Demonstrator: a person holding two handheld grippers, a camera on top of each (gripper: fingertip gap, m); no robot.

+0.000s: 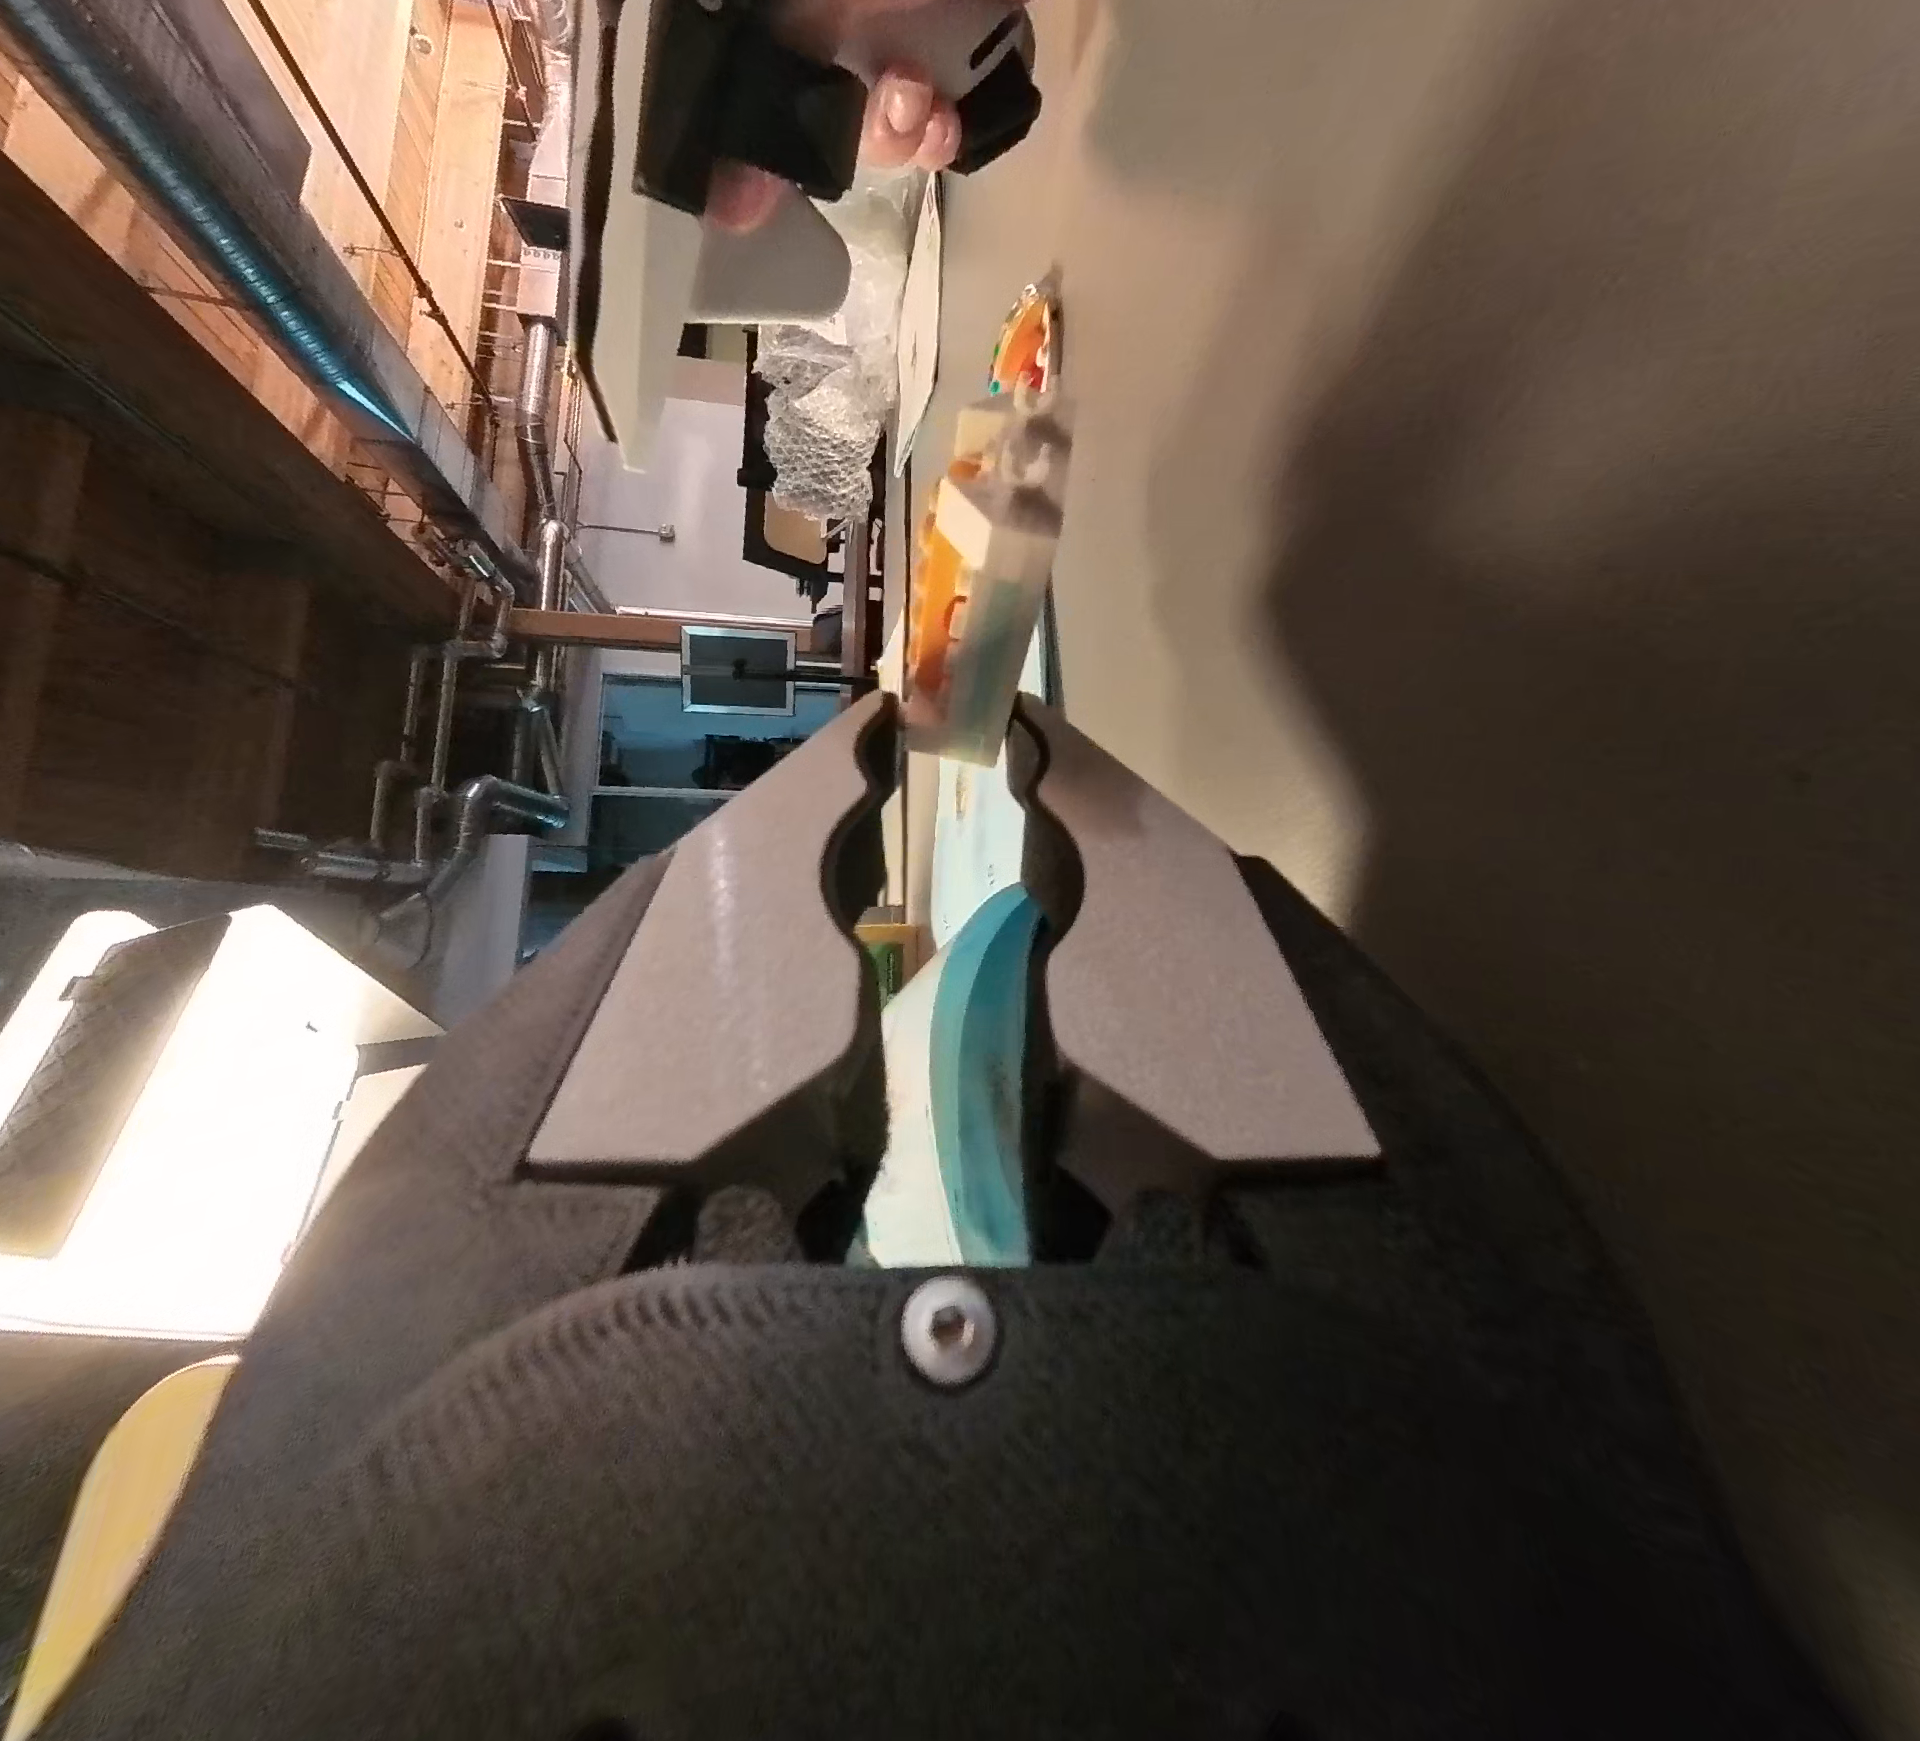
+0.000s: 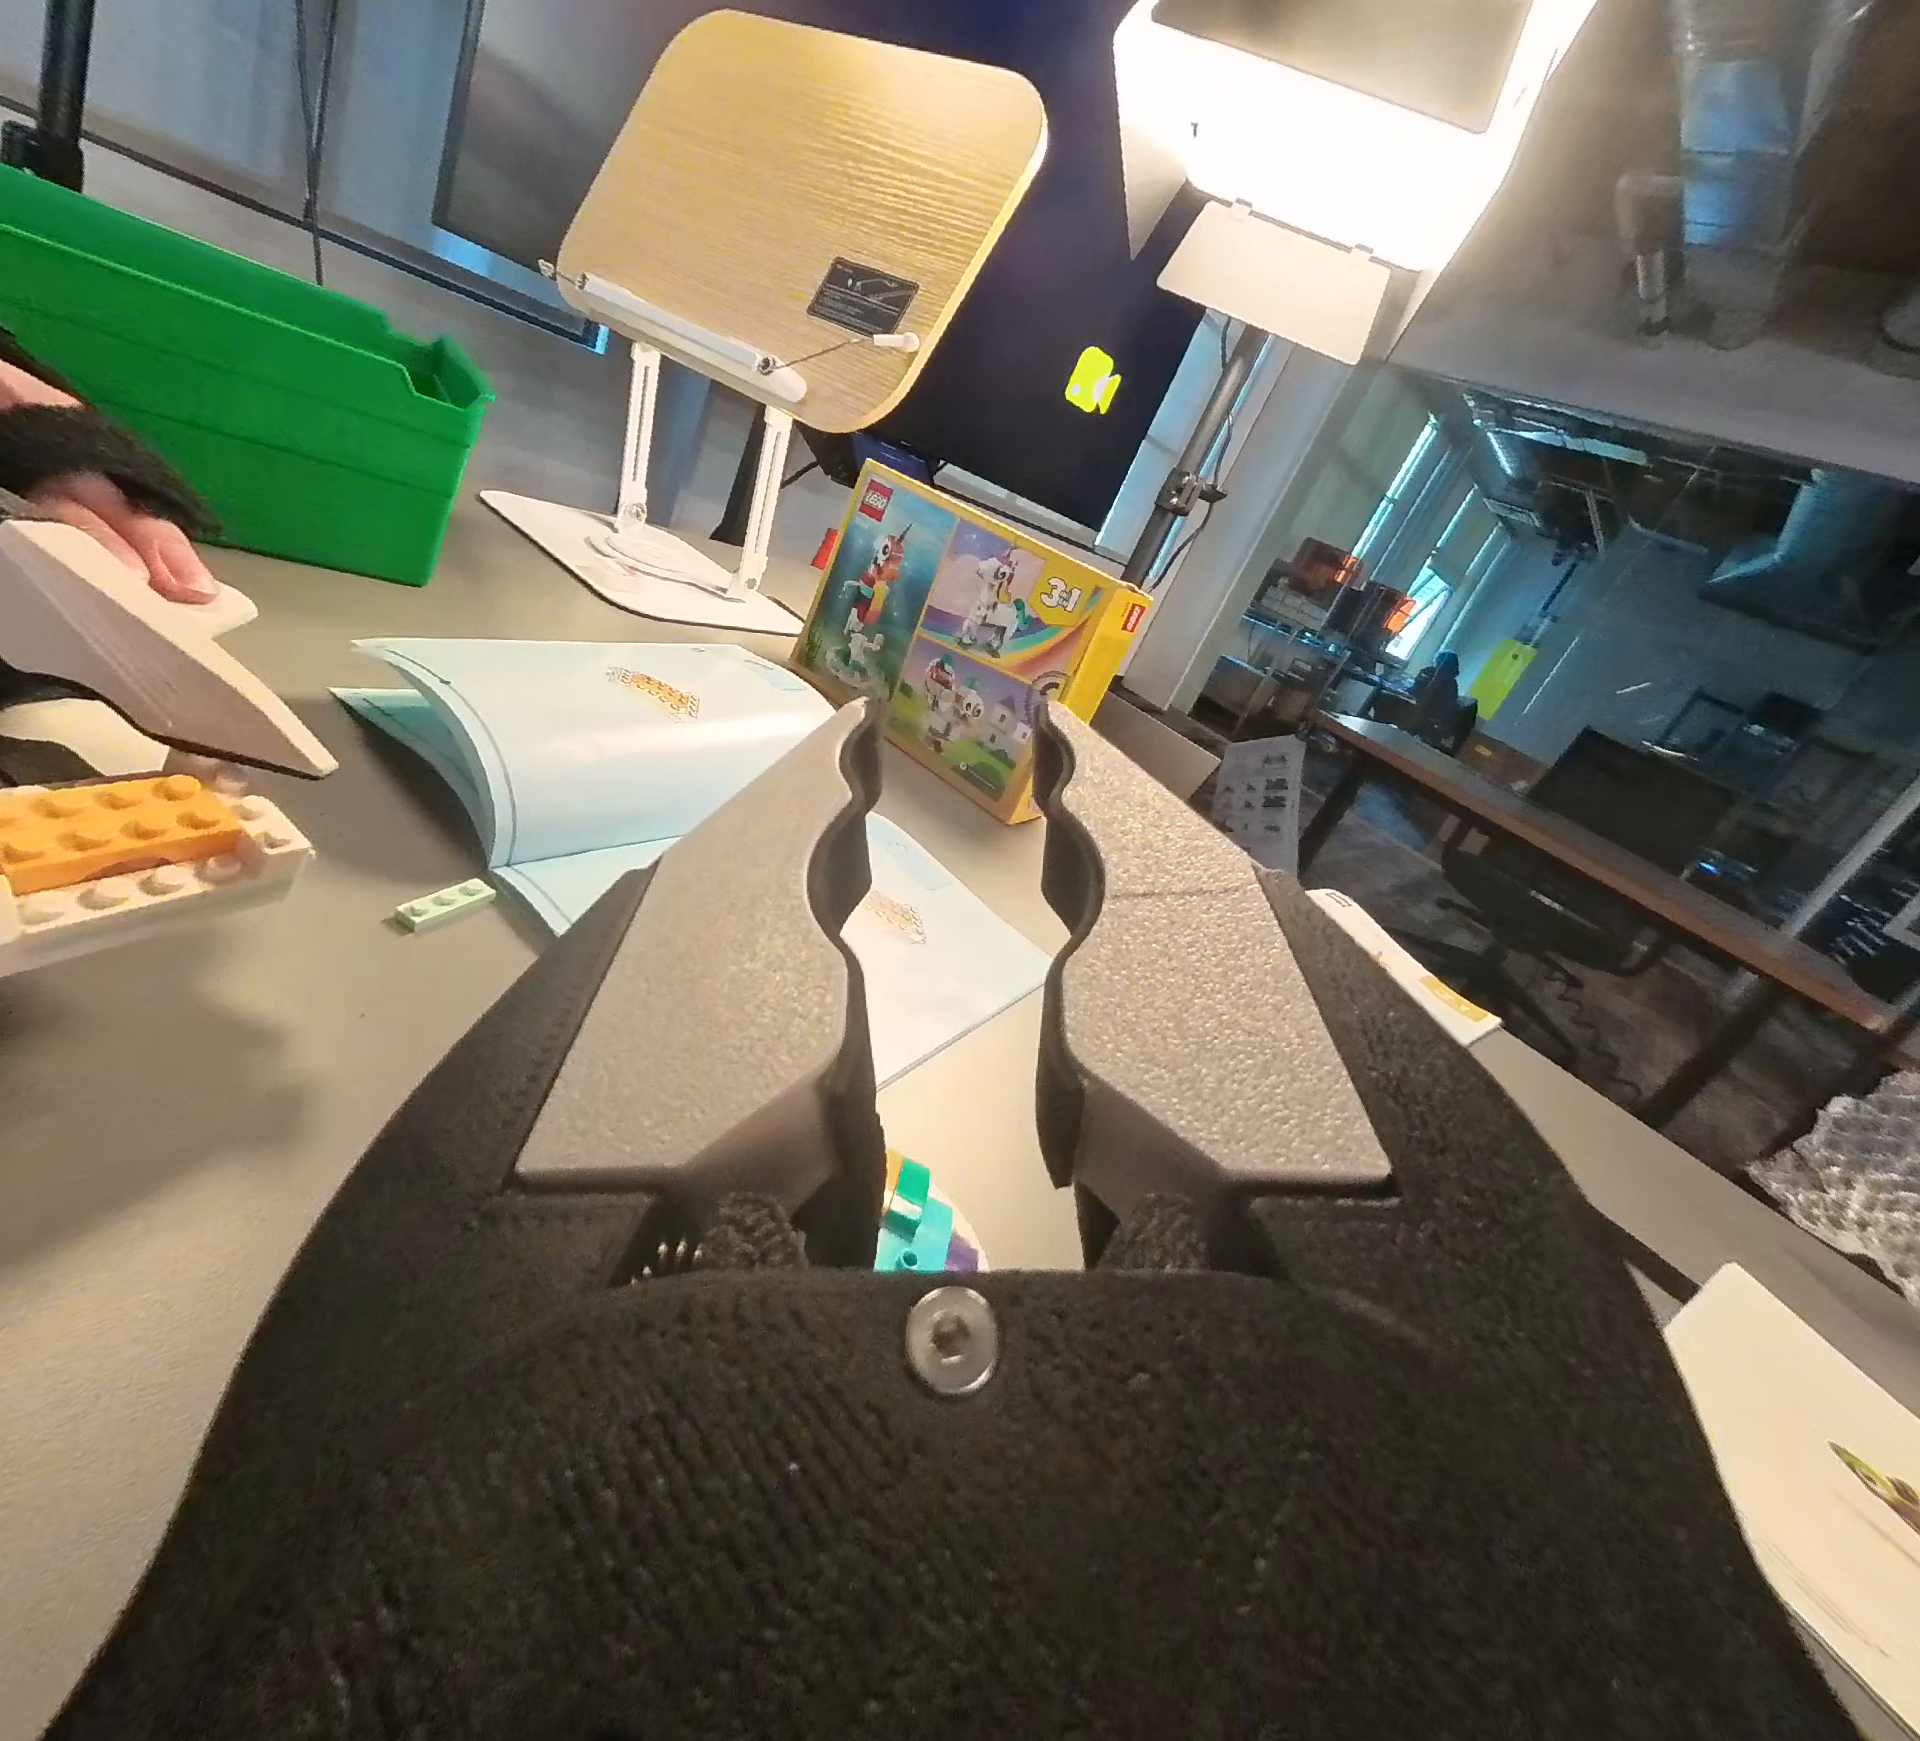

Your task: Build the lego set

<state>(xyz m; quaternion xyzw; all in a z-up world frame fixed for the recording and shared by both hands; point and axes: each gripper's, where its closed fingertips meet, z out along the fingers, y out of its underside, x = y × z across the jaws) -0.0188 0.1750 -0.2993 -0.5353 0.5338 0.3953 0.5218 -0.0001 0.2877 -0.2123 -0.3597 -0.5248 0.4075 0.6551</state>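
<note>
A partly built Lego assembly (image 1: pixel 971 621), orange bricks on a white plate (image 2: pixel 125 850), sits low over the grey table (image 2: pixel 208 1172). My left gripper (image 1: pixel 954 720) is shut on its near end; in the right wrist view one of its pale fingers (image 2: pixel 156 673) reaches over the far end of the assembly. My right gripper (image 2: pixel 954 735) is open and empty, held above the table to the right of the assembly, and points toward the Lego box (image 2: pixel 966 652). A small light green plate (image 2: pixel 445 904) lies loose between the assembly and the open instruction booklet (image 2: pixel 623 756).
Green bins (image 2: pixel 239 403) stand at the back left, with a wooden book stand (image 2: pixel 800 226) and a bright lamp (image 2: pixel 1340 50) behind the box. Loose coloured pieces (image 1: pixel 1029 351) and bubble wrap (image 1: pixel 821 434) lie beyond the assembly. Teal and purple pieces (image 2: pixel 914 1213) lie under my right gripper. Measured from the fingertips, the small light green plate (image 2: pixel 445 904) is 5 cm or so from the left gripper and 15 cm from the right.
</note>
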